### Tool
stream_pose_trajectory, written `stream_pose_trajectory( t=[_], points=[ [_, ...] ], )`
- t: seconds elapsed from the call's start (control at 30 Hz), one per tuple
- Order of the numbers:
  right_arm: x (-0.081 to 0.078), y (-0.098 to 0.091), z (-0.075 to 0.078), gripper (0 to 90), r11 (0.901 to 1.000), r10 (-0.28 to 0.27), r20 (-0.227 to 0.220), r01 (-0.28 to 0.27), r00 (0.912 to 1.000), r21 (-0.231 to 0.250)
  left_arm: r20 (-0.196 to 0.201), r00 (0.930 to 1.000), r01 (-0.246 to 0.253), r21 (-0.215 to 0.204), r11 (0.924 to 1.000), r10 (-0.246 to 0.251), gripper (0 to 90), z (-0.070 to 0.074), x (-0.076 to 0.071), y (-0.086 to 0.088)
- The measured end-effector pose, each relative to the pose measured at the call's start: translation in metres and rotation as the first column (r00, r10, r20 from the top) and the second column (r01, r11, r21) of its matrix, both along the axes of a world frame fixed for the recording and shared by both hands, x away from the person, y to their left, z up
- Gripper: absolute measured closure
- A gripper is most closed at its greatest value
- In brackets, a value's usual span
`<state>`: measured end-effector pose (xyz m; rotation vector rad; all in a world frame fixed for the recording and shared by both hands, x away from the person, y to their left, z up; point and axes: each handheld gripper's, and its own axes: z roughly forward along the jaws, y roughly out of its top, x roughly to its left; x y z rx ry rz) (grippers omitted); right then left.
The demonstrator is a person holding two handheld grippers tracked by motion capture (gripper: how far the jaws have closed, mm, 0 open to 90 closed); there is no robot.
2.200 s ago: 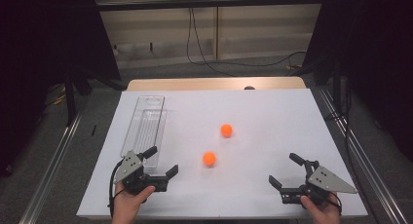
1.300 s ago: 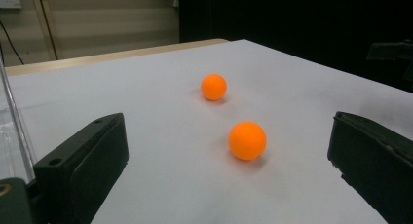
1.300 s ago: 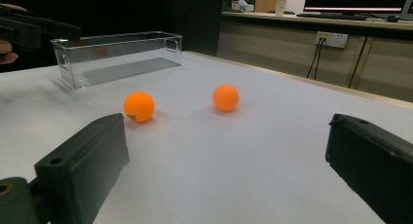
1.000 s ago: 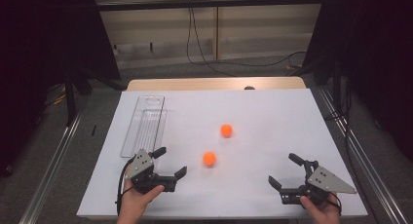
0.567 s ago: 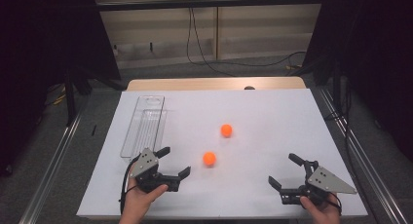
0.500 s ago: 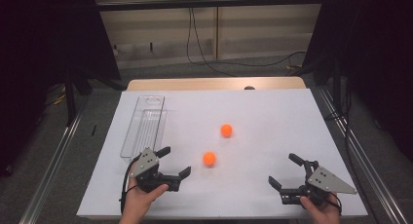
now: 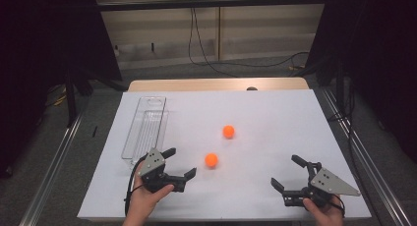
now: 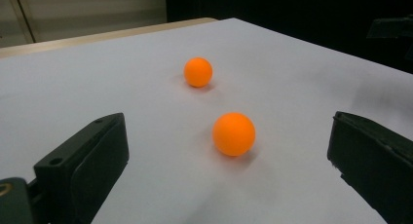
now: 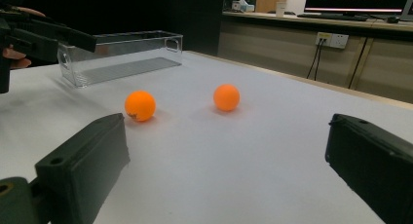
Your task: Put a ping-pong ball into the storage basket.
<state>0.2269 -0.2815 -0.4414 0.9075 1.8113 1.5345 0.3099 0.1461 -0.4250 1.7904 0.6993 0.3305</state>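
Your left gripper point(image 7: 180, 163), jaws wide open, has the nearer orange ball point(image 7: 211, 160) just ahead, closer than your right gripper point(image 7: 289, 173).

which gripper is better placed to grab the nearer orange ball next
Left, most likely. The left gripper is open, close to the nearer orange ball, and that ball sits between its jaws in the left gripper view. The right gripper, also open, is farther off at the table's right edge.

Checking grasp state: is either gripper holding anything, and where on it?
Nothing held. Left gripper and right gripper are both open and empty; both balls lie loose on the table.
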Motion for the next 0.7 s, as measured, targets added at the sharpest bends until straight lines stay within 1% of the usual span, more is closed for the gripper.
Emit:
stream_pose_trajectory(
  t=[0.17,0.2,0.37,0.47,0.7],
  points=[
    [-0.0003,0.0001,0.0004,1.2,1.0000,0.002,0.005,-0.002,1.0000,0.004,-0.005,1.0000,0.006,0.014,0.9999,-0.005,1.6,-0.0007,0.0010,-0.0017],
    [-0.0006,0.0001,0.0006,1.2,1.0000,0.002,0.007,-0.002,1.0000,0.005,-0.007,0.9999,0.009,0.023,0.9997,-0.009,1.6,-0.0014,0.0013,-0.0022],
    [-0.0006,0.0004,0.0007,1.2,1.0000,0.003,0.007,-0.003,1.0000,0.005,-0.010,0.9999,0.009,0.023,0.9997,-0.008,1.6,-0.0016,0.0013,-0.0028],
    [-0.0003,0.0006,0.0005,1.2,1.0000,0.004,0.008,-0.004,1.0000,0.004,-0.013,0.9998,0.015,0.034,0.9993,-0.015,1.6,-0.0021,0.0016,-0.0036],
    [-0.0002,0.0007,0.0004,1.2,1.0000,0.005,0.006,-0.005,1.0000,0.005,-0.022,0.9996,0.021,0.041,0.9989,-0.020,1.6,-0.0029,0.0035,-0.0072]
  ],
)
